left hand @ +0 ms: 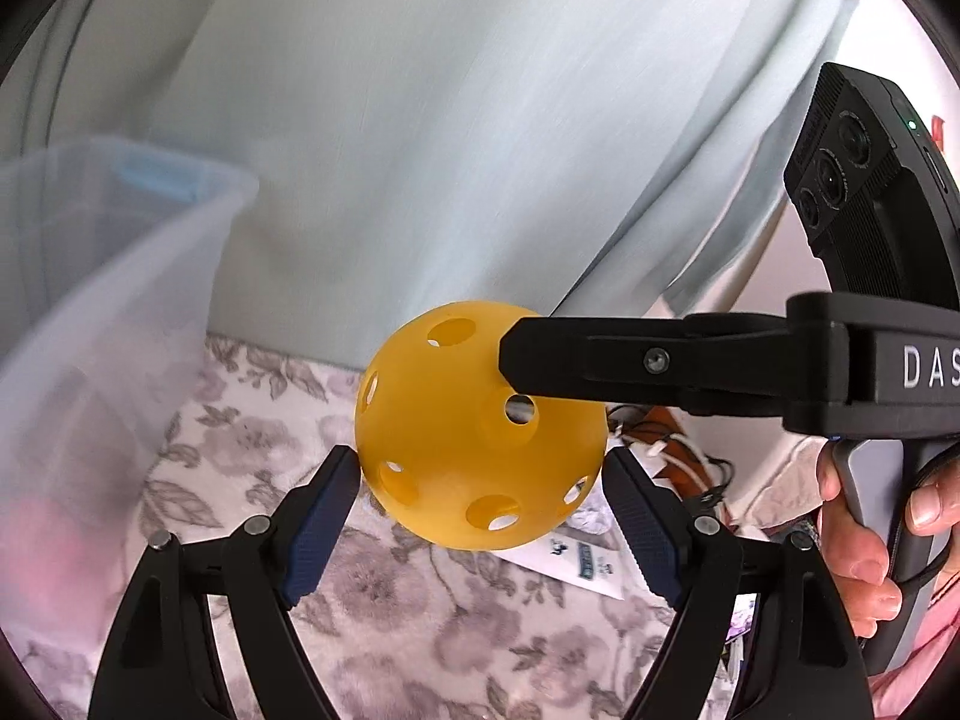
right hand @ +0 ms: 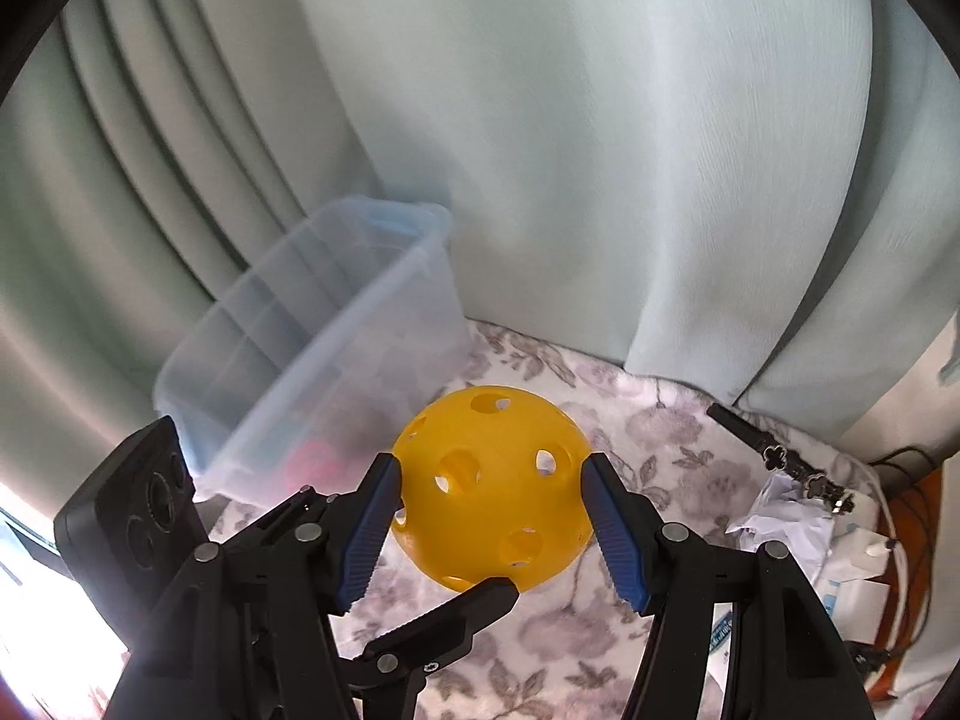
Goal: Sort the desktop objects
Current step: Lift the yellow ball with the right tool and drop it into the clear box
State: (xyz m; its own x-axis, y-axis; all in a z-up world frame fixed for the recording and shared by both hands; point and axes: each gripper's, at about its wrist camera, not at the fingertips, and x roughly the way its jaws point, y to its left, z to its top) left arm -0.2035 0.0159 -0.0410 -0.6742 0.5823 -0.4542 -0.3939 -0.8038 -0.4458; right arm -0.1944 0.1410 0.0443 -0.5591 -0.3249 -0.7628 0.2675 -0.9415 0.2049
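Note:
A yellow perforated plastic ball [left hand: 456, 456] hangs in the air above the floral tablecloth [left hand: 420, 630]. In the left wrist view my left gripper [left hand: 480, 468] has a blue pad on each side of the ball and is shut on it. One black finger [left hand: 600, 360] of the right gripper reaches in from the right across the top of the ball. In the right wrist view my right gripper [right hand: 489, 474] also presses both pads on the ball [right hand: 480, 516]. A left-gripper finger [right hand: 462, 606] touches the ball from below.
A clear plastic bin [right hand: 312, 324] with something pink inside stands at the left, against pale green curtains [right hand: 600, 150]. Crumpled paper [right hand: 780, 516], a dark rod with clover charms [right hand: 774, 450] and a white box [right hand: 864, 552] lie at the right. A hand [left hand: 864, 564] holds the right gripper's handle.

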